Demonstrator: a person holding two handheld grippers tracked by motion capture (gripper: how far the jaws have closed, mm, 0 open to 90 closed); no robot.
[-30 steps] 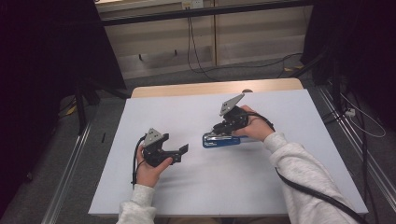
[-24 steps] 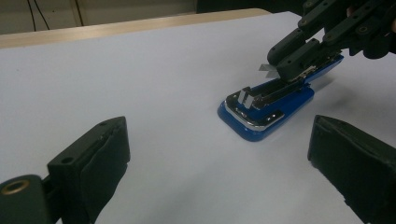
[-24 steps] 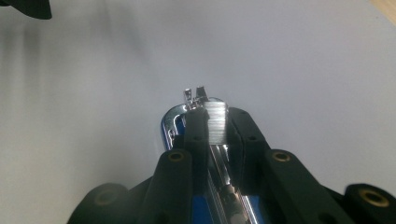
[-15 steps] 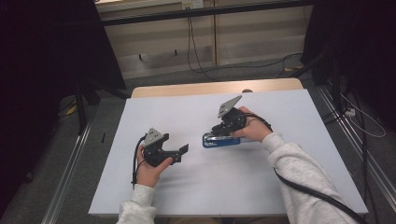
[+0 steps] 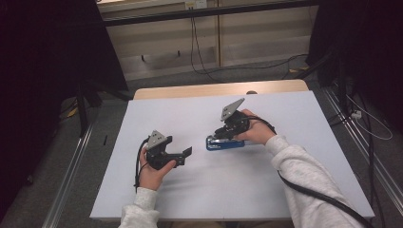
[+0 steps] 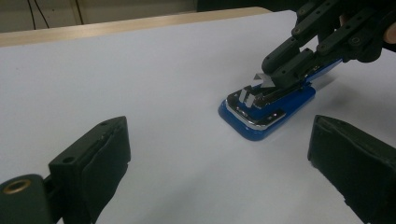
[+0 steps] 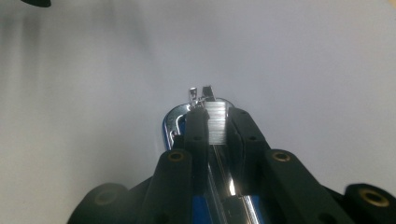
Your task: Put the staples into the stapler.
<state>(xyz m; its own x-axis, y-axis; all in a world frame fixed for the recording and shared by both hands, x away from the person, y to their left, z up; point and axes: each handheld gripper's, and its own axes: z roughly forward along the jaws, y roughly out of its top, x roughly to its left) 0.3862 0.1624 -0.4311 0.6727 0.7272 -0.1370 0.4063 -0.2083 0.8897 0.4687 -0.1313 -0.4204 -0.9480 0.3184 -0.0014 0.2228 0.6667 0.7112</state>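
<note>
A blue stapler [image 5: 225,144] lying flat on the white table cover [image 5: 285,185], a little right of the middle, its chrome top [image 6: 254,105] uncovered and facing up. Right gripper [image 5: 223,137] lowered onto the stapler from the far right side, jaws drawn close together and pinching a strip of staples [image 7: 216,123] in the open metal channel, pads against either side of the strip. In the left gripper view, the same black jaws seen pressing down at the middle of the stapler, a small bent piece of bright metal [image 6: 259,78] sticking up just beside them. Blue base touching the cover along its whole length, nose end pointing toward the left gripper [image 5: 187,152]. Left gripper held in the left hand [image 5: 152,173] near the table's left-middle, well apart from the stapler, jaws spread wide with bare cover between them, aimed level toward the stapler. Right hand [image 5: 256,130] wrapped around its gripper's body, grey plate [image 5: 231,109] tilted up above it, black cable [image 5: 313,192] trailing along the pale sleeve [image 5: 304,180]. Bare wood edge of the table [image 5: 199,90] visible past the far edge of the cover.
</note>
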